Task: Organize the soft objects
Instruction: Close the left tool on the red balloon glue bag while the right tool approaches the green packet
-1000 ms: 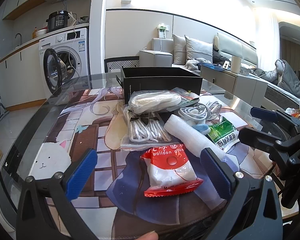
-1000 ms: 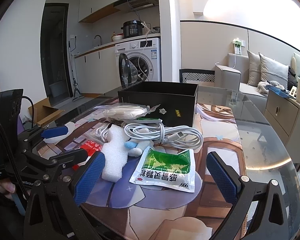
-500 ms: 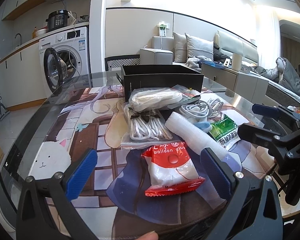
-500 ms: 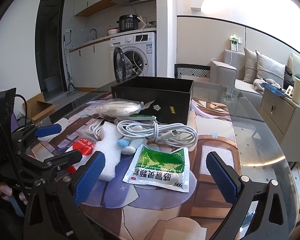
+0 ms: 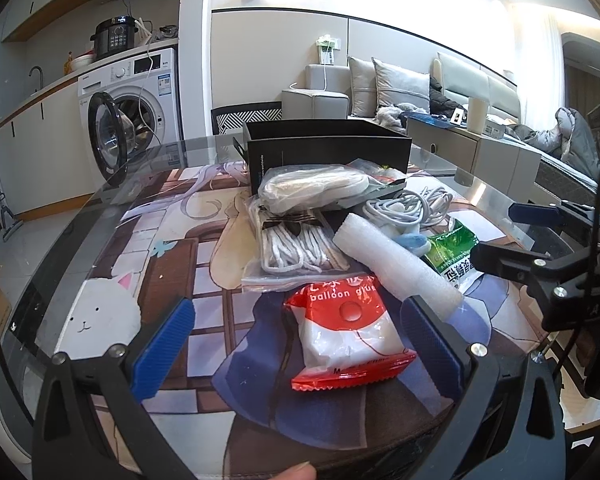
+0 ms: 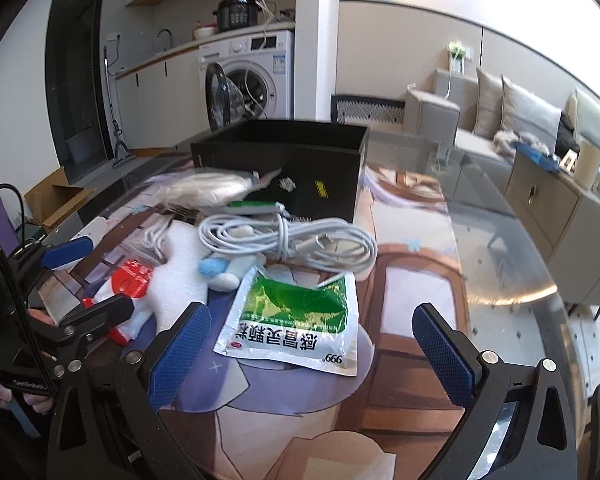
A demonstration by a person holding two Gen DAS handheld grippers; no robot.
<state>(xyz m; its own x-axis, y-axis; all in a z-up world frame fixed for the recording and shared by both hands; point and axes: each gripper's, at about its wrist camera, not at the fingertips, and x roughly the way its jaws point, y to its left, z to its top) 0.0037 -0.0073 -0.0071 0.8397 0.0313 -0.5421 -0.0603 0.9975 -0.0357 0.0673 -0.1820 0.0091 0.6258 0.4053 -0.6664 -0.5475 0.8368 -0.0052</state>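
A pile of soft items lies on the table before a black open box (image 5: 328, 144) (image 6: 284, 160). My left gripper (image 5: 296, 344) is open, its jaws either side of a red-and-white balloon glue packet (image 5: 348, 328). Behind it lie a white foam roll (image 5: 396, 268), a bag of white cord (image 5: 292, 244) and a bagged white bundle (image 5: 312, 188). My right gripper (image 6: 312, 352) is open, low over a green-and-white medicine sachet (image 6: 296, 320). A coiled white cable (image 6: 288, 240) and a small blue-and-white plush (image 6: 224, 270) lie behind the sachet.
The glass table carries a cartoon-print mat (image 5: 112, 312). Its right edge (image 6: 556, 296) borders a low cabinet and sofa. A washing machine (image 5: 132, 120) with its door open stands at the back left. A cardboard box (image 6: 56, 200) sits on the floor.
Both grippers have moved forward and lower toward the pile. The right gripper now sits closer over the green sachet. Both jaws stay open.
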